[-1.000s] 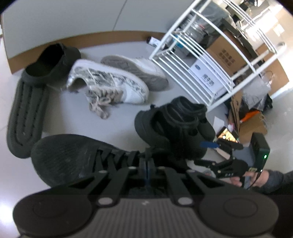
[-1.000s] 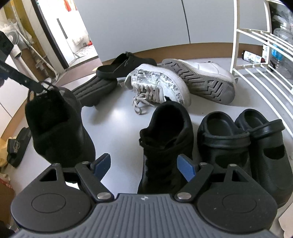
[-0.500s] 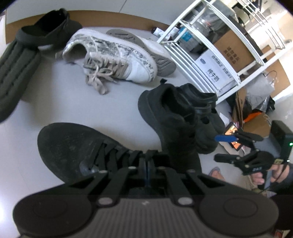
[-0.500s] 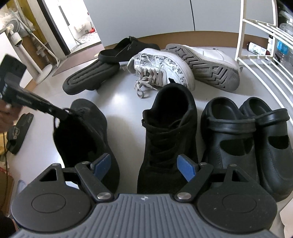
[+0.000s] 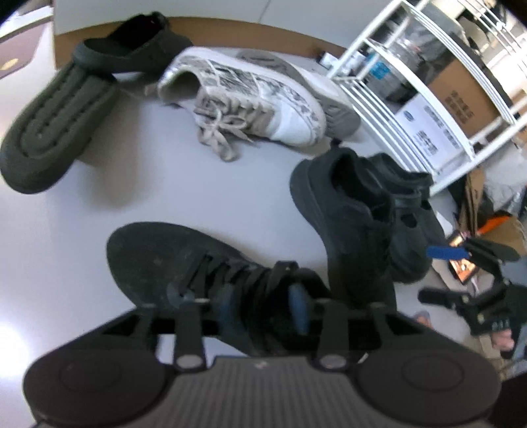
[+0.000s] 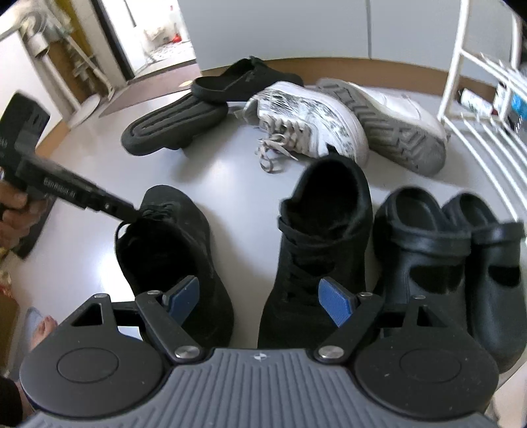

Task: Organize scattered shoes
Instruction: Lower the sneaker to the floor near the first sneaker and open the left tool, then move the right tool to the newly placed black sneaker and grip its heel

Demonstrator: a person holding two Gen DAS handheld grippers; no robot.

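Black sneaker [image 5: 171, 260] just released between opening left gripper [image 5: 260, 303] jaws; may snag laces on withdrawal. Right gripper [image 6: 260, 296] open, empty.

A pale grey glossy floor [image 6: 230, 184] fills mid-frame, meeting a grey wall [image 6: 280, 29] with a brown skirting strip [image 5: 230, 24]. A white wire rack [image 5: 405, 108] stands at upper right, cardboard boxes [image 5: 461, 89] behind it. A bright doorway [image 6: 164, 39] opens at upper left.
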